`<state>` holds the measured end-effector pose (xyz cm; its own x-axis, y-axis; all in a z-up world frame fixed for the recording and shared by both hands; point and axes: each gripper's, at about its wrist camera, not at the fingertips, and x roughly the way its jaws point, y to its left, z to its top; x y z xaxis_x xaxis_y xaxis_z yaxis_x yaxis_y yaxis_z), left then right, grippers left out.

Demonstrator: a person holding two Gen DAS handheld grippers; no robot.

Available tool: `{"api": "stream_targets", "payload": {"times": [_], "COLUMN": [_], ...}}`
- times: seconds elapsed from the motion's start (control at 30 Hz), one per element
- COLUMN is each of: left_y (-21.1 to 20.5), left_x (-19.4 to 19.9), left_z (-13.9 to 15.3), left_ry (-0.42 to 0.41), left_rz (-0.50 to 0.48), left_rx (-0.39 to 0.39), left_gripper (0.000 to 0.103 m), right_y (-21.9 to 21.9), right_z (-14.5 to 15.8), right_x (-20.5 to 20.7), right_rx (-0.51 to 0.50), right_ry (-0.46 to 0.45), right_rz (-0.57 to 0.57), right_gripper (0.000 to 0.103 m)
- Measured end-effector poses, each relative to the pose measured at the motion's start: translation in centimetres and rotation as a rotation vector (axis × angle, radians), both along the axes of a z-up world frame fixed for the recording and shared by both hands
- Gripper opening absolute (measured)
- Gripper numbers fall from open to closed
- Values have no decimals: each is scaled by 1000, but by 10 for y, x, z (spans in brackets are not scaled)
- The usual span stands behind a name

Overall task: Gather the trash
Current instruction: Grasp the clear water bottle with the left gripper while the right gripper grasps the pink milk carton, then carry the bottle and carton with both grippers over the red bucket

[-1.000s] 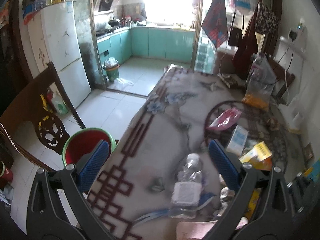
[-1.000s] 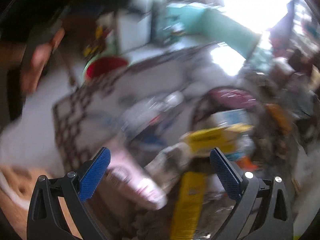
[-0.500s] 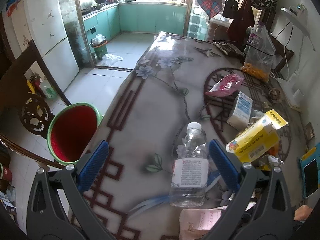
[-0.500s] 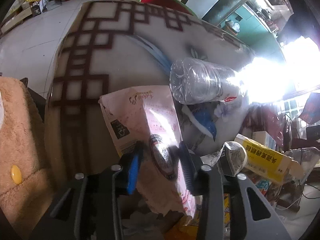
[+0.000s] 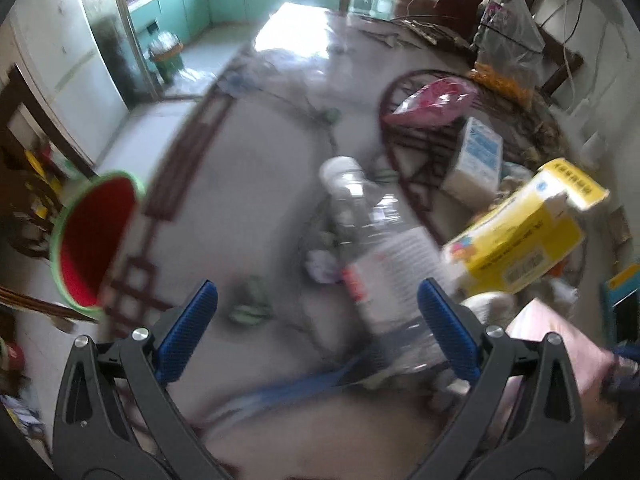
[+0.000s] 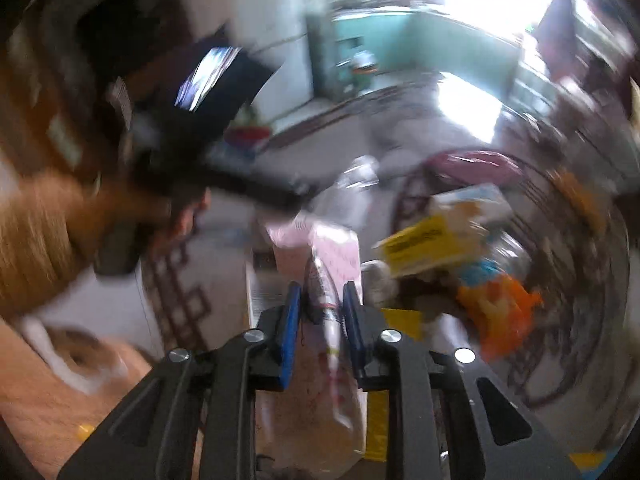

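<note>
Our right gripper (image 6: pixel 319 307) has just closed, its blue pads clamped on the pink paper bag (image 6: pixel 334 258). Our left gripper (image 5: pixel 316 332) hangs with jaws wide apart over the table (image 5: pixel 240 184); the clear plastic bottle (image 5: pixel 376 248) lies ahead, near its right finger. Red bin (image 5: pixel 94 240) far left.

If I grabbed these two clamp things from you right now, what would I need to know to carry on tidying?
Right gripper: its jaws have just been closing and are now shut on the pink paper packet.
Left gripper: open, holding nothing, pointed down at the clear plastic bottle in front of its fingers.
Red bin: beside the table edge, on the left in the left wrist view. Nothing can be seen inside it.
Left on the table: the bottle, yellow box, white-and-blue carton, pink bag, orange wrapper.
Next, likely: drop the packet in the bin, close the left gripper on the bottle.
</note>
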<state>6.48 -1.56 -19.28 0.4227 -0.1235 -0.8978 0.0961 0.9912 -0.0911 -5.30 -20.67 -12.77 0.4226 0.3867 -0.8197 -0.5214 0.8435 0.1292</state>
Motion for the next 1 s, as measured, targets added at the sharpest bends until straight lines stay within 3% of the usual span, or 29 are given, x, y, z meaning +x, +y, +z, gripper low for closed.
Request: {"api": "stream_targets", "payload": {"times": [0.1,0.2,0.3,0.33,0.37,0.4,0.43,0.5,0.53,0.57,0.7,0.73,0.77,1.0], "left_y": [-13,-26,-27,-26,-23,-22,-21,-22,-21,-18,-9,-8,-6,9], "left_x": [13,25,30,30,29,29,28,26,25,23,12,10,6,-4], "left_z": [-5,-22,-41,-45,-50,-55,-56,-56,-56,-52,-31,-26,-18,22], "left_ry": [31,65,125,138,156,169,151,149,145,130,50,36,10,-80], "left_rz": [16,21,45,56,70,70,60,37,33,38,44,42,41,35], "left_rx": [-55,-18,-18,-34,-32,-25,-15,-3,-1,4,25,26,29,19], "left_gripper": [98,98,91,83,65,56,56,56,55,55,55,55,55,56], "right_y": [-21,-36,-35,-34,-32,-28,-25,-21,-19,-16,-8,-5,-4,0], "right_z": [7,4,-6,-14,-22,-30,-39,-48,-51,-54,-71,-75,-79,-51], "right_x": [3,6,10,10,10,8,8,7,6,3,6,6,5,9], "right_rx": [31,35,-14,-38,-58,-70,-81,-113,-125,-130,-186,-206,-204,-158], "right_ry": [-19,-9,31,51,85,112,137,162,167,170,208,219,234,174], "right_rz": [-112,-180,-178,-173,-159,-147,-134,-121,-119,-113,-88,-86,-80,-80], "right_gripper": [16,16,16,16,17,17,20,36,63,78,76,71,43,39]}}
